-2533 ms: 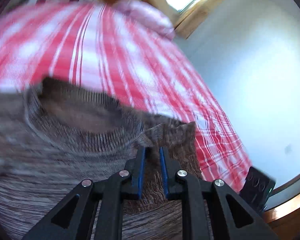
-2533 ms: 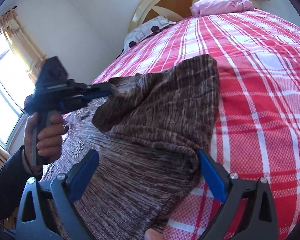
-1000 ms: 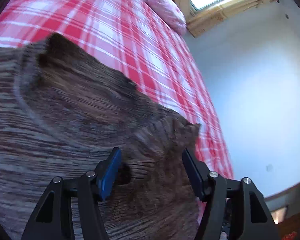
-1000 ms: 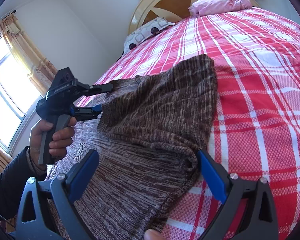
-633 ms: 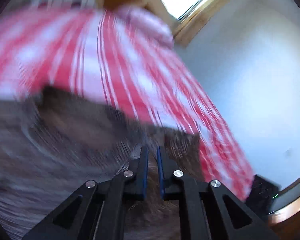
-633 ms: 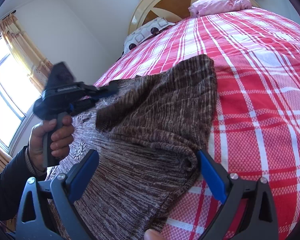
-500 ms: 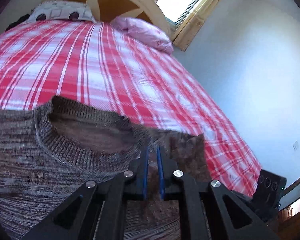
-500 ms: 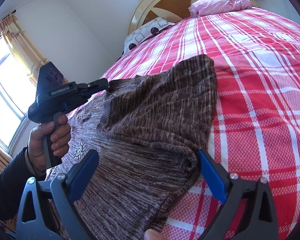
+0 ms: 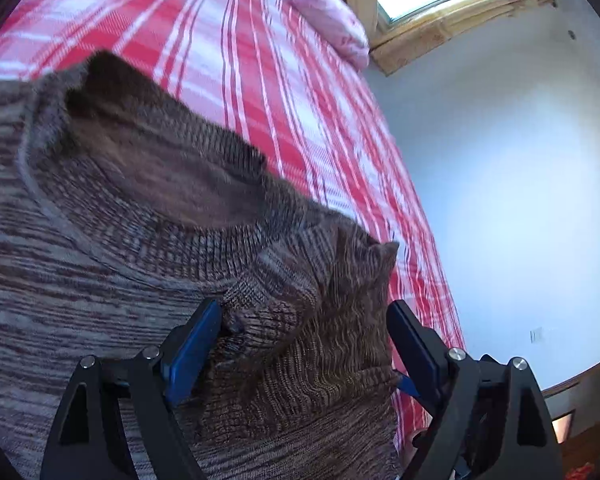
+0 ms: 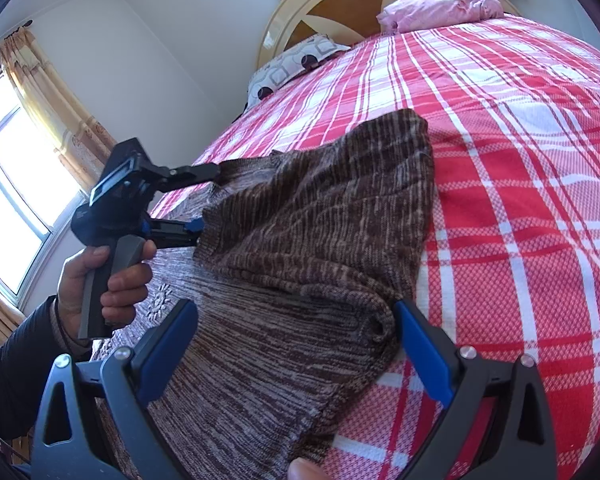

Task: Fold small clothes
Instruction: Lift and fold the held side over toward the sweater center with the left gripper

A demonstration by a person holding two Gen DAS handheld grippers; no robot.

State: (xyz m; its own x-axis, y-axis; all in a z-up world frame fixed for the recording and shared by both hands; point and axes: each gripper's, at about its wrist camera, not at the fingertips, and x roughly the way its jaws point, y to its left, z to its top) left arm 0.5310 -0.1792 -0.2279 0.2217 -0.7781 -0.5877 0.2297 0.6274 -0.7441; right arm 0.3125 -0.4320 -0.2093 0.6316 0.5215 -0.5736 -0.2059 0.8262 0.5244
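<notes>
Left wrist view: left gripper (image 9: 304,340) with jaws wide apart, just opened, a bump of the brown knit sweater (image 9: 148,208) between the blue pads but not pinched. Right wrist view: right gripper (image 10: 296,344) wide apart too, over the sweater's folded edge on the red checked bedspread (image 10: 520,168). No writing clear enough to read.

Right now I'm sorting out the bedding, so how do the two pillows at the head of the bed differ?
The pink pillow is plain, crumpled and lumpy; the white pillow carries dark circles and grey squares and lies flatter. In the right wrist view the pink one sits further right, in front of the headboard, and the white one left, at the bed's edge. Both rest on the red checked bedspread.
</notes>
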